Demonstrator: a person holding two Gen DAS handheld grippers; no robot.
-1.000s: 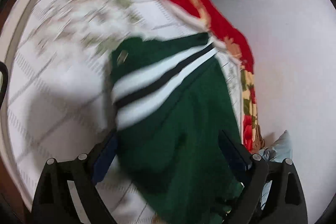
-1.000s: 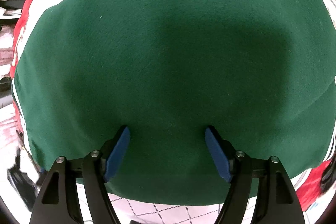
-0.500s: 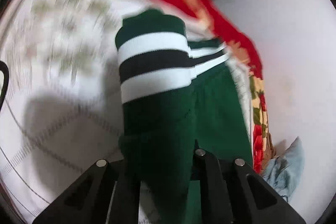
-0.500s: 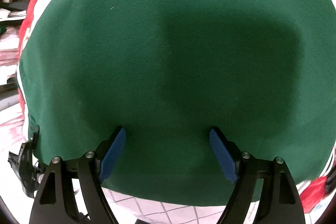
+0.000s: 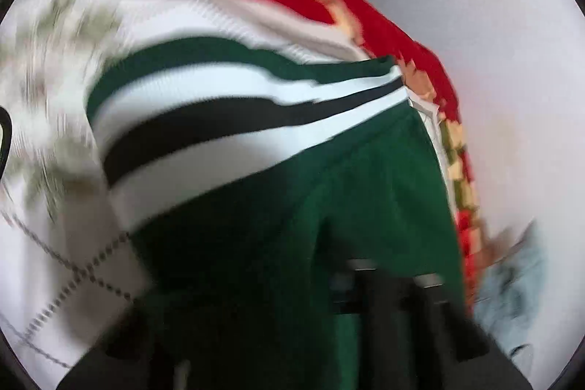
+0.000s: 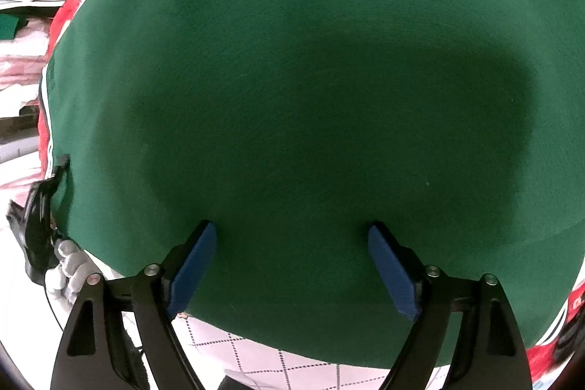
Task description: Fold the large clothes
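Green garment (image 6: 292, 97) flat; right gripper (image 6: 292, 265) spread.

The green garment (image 6: 292, 79) is showing as a matt, finely napped knit cloth, its white and black bands (image 5: 226, 112) looking ribbed. The right gripper (image 6: 290, 265) is presenting matt blue pads (image 6: 192, 265) on glossy black plastic arms with small metal pins. The white quilted bedcover (image 6: 256, 353) is looking soft, with dotted stitching.
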